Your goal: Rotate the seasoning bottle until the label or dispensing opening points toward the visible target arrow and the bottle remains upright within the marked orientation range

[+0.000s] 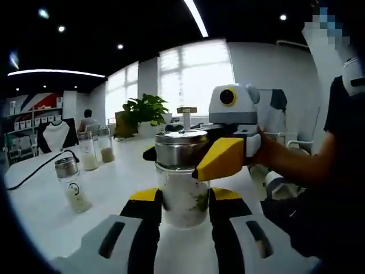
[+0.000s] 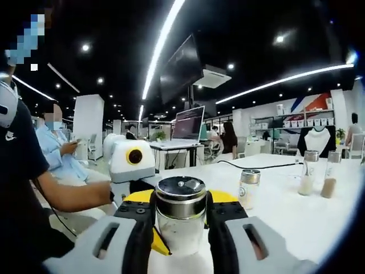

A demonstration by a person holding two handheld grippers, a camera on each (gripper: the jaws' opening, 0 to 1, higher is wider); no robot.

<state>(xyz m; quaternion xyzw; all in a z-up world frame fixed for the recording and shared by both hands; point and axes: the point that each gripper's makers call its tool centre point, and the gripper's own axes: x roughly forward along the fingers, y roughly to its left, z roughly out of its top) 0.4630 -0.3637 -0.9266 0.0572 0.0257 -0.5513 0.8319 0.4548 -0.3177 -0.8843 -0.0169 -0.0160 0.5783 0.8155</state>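
I see the seasoning bottle (image 1: pixel 183 191) upright on the white table (image 1: pixel 108 194), its glass body held between my left gripper (image 1: pixel 183 220) jaws. My right gripper (image 2: pixel 179 228) clamps the steel lid (image 2: pixel 181 196). Behind stands a smaller shaker (image 1: pixel 71 182), then two tall bottles (image 1: pixel 96 147), then a potted plant (image 1: pixel 145 111).

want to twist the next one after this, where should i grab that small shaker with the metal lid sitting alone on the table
Take the small shaker by its glass body just below the metal cap, coming in level from the side. It stands upright on the white table with open space around it, so two jaws can straddle it. The body looks straight and round; the cap is wider and shiny, likely to slip.
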